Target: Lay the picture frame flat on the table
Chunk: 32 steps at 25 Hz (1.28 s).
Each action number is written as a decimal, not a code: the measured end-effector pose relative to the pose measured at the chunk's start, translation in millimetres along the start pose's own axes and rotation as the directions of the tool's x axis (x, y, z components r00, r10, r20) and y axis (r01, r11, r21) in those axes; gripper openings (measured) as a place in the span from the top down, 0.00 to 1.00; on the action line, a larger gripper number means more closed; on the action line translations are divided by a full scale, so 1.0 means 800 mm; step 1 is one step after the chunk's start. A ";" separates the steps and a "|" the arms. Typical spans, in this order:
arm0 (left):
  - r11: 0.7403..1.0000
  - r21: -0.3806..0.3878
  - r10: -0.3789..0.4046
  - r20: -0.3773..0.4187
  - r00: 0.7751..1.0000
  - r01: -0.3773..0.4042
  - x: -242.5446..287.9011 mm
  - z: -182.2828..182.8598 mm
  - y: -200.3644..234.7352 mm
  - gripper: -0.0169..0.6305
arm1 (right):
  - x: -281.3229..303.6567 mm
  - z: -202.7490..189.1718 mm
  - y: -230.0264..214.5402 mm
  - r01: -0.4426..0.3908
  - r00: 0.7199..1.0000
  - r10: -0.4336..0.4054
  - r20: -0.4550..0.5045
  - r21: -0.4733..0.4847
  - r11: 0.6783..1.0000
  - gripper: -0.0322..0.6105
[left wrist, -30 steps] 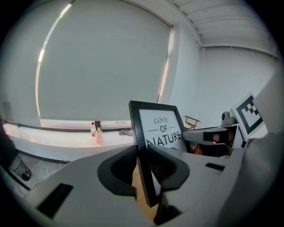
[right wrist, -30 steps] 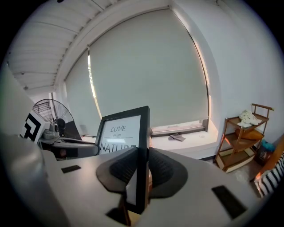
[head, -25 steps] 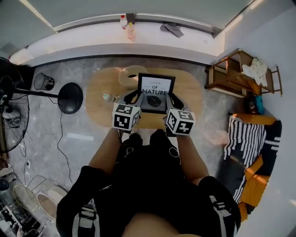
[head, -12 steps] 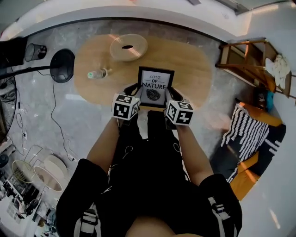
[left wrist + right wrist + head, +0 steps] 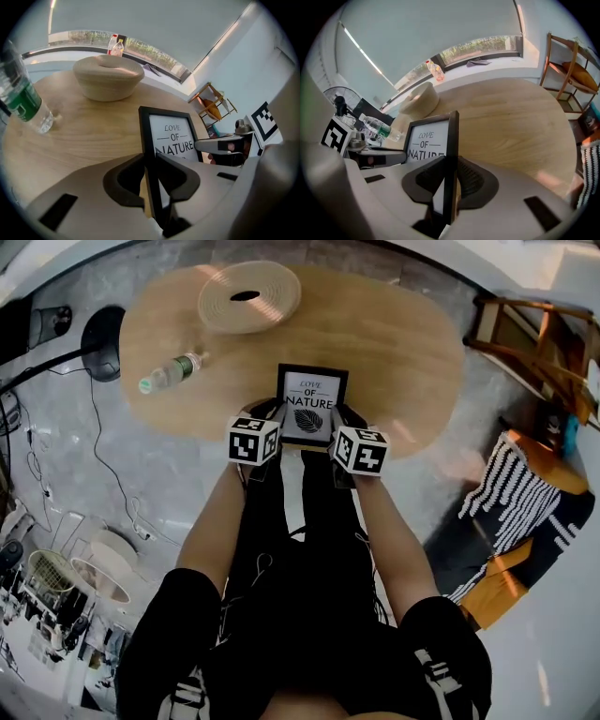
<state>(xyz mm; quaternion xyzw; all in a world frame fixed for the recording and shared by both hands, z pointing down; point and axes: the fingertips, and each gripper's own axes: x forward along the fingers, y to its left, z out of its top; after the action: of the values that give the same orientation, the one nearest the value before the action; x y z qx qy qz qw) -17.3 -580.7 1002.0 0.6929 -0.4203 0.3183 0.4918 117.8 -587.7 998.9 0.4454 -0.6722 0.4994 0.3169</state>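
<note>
Wood table (image 5: 403, 343), ur L gripper (image 5: 151, 178) n R gripper (image 5: 449, 180) each clamped on picture frame (image 5: 312, 401) side edges, frame standing, not flat, bottle (image 5: 172, 372) at 10 o'clock

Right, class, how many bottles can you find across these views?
3. A green-label bottle on the wooden table, left of the picture frame; two bottles side by side on the window ledge beyond. Others may be hidden.
</note>
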 end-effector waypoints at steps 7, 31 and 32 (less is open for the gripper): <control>0.997 0.018 0.080 -0.059 0.995 -0.079 0.060 -0.034 0.037 0.83 | 0.074 -0.031 -0.023 0.041 0.998 -0.042 -0.056 -0.012 0.999 0.81; 0.944 0.195 0.096 0.607 0.789 -0.265 -0.447 0.261 -0.160 0.92 | -0.416 0.255 0.223 0.065 0.760 0.088 0.644 -0.210 0.976 0.93; 0.940 0.202 0.079 0.654 0.752 -0.274 -0.489 0.278 -0.177 0.93 | -0.456 0.271 0.240 0.067 0.724 0.104 0.682 -0.219 0.973 0.93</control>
<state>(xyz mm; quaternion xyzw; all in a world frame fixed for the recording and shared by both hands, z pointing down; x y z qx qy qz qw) -58.3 -663.2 539.1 0.7794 -0.5756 0.1673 0.1824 92.8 -671.1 541.7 0.5528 -0.7988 0.2203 0.0885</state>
